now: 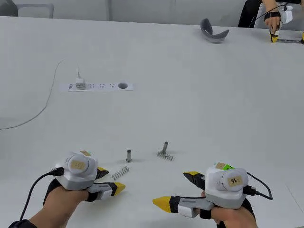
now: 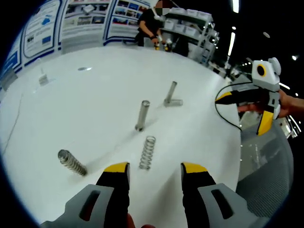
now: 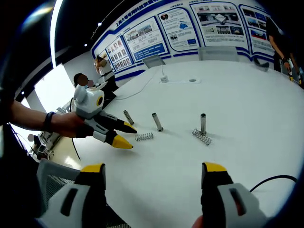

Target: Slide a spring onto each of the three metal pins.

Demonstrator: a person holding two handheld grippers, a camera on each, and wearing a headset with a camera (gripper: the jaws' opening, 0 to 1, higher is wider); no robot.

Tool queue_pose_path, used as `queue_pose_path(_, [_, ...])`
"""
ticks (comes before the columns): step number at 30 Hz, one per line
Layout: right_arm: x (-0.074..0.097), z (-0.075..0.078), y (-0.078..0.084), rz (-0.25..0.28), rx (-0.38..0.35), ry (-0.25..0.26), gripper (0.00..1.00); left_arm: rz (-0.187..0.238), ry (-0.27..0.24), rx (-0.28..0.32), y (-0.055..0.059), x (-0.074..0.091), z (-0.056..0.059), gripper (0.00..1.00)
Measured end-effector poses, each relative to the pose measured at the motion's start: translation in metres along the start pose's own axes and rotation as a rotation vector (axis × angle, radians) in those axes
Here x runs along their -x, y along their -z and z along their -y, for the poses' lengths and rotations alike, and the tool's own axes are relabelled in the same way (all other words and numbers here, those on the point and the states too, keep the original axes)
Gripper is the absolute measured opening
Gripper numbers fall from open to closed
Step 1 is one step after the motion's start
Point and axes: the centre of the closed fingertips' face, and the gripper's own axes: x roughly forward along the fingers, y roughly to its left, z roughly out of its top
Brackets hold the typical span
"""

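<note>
Nothing fitted: pin point(image 1: 128, 155) and second pin point(image 1: 165, 147) stand bare near the workbench's point(image 1: 213, 118) front edge (a spring point(image 1: 165, 156) lies at the second's foot). Released, empty: left gripper point(image 1: 111, 179), right gripper point(image 1: 172, 188).

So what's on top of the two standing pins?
Nothing: the pin by the left gripper and the other pin have bare tops. A spring lies at that one's foot. Nothing hides them.

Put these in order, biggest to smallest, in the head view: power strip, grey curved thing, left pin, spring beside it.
1. The power strip, widest, though far away.
2. The grey curved thing, farther still.
3. The spring and the left pin: about alike, too close to rank.
</note>
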Motion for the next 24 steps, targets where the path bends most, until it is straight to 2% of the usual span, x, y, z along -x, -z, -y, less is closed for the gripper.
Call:
queue_pose_path(11, [0.001, 0.002, 0.001, -0.002, -0.004, -0.008, 0.84, -0.005, -0.016, -0.002, -0.004, -0.012, -0.003, 0.33])
queue_pose_path(17, [-0.001, 0.000, 0.001, -0.001, -0.006, -0.012, 0.84, -0.028, -0.069, -0.088, -0.002, -0.011, -0.009, 0.21])
queue_pose_path(18, [-0.001, 0.000, 0.001, -0.001, -0.003, -0.011, 0.84, -0.049, -0.083, -0.161, -0.001, -0.011, -0.011, 0.20])
queue_pose_path(20, [-0.001, -0.001, 0.001, -0.003, -0.001, -0.011, 0.84, -0.066, -0.095, -0.237, -0.001, -0.012, -0.011, 0.18])
queue_pose_path(21, [-0.001, -0.001, 0.000, -0.002, -0.001, -0.012, 0.84, -0.071, -0.104, -0.250, 0.000, -0.013, -0.012, 0.17])
queue_pose_path(24, [-0.001, -0.001, -0.001, 0.000, -0.001, -0.012, 0.84, -0.074, -0.118, -0.233, -0.001, -0.012, -0.014, 0.11])
